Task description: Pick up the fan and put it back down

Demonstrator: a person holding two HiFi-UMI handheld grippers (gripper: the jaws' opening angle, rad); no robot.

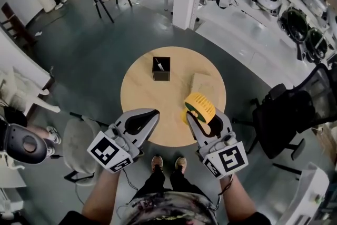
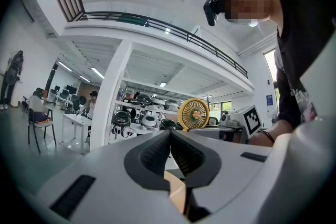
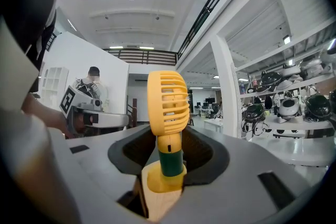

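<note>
The pick-up part looks done. The right gripper (image 1: 205,118), at the lower right of the head view, has its two jaws pressed on the green neck of the little yellow fan (image 1: 200,107). The fan stands up straight between them. It sits over the lower right edge of the round wooden bench (image 1: 152,97), and I think its foot is off the wood, but I cannot be sure. The left gripper (image 1: 149,116), at the lower left, has its jaws closed together with nothing in them. A black box (image 1: 161,68) and a pale wooden block (image 1: 202,83) sit higher up on the bench, apart from the fan. What is left is to put the fan down on the bench and let go.
</note>
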